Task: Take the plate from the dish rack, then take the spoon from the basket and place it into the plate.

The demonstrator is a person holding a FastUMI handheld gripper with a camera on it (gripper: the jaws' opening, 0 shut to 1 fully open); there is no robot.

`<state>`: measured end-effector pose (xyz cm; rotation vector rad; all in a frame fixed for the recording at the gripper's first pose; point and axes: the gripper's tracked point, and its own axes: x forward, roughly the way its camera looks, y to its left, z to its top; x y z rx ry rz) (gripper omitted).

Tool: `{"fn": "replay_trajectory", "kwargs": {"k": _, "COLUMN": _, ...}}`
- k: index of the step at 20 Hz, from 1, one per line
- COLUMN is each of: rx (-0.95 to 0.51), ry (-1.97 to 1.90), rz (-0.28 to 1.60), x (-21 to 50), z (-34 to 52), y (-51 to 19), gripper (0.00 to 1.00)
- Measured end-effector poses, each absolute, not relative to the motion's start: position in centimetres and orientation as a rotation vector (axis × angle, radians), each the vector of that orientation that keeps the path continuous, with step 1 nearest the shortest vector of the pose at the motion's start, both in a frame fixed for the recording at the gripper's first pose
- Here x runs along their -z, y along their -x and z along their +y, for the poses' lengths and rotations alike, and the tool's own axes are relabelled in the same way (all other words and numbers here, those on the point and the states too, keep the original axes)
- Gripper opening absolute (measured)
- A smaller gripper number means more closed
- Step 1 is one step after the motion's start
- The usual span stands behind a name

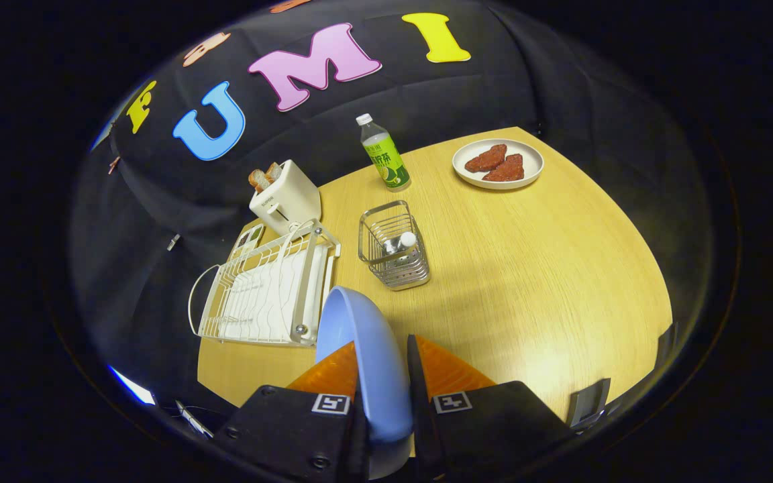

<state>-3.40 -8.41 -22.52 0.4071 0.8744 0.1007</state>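
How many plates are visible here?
2: a blue plate clamped between the gripper fingers, beside the dish rack; a white plate holding food beyond the basket.

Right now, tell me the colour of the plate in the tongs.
Light blue plate, clamped between the tongs, clearest in the gripper view.

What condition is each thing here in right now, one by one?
Gripper: shut on the plate.
Light blue plate: held on edge between the fingers, out of the rack.
White wire dish rack: empty.
Metal wire basket: upright, spoon inside.
White toaster: bread sticking up.
Green-labelled bottle: upright, capped.
White round plate: holding two reddish pieces.
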Motion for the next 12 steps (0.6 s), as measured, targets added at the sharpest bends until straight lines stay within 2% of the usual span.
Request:
{"fn": "replay_trajectory", "kwargs": {"k": 5, "rx": -0.159, "ry": -0.394, "rz": 0.953, "x": 27.6, "z": -9.3, "y": 2.4, "gripper": 0.30}}
{"fn": "replay_trajectory", "kwargs": {"k": 12, "rx": -0.278, "ry": -0.320, "rz": 0.953, "x": 29.3, "z": -9.1, "y": 2.7, "gripper": 0.35}}
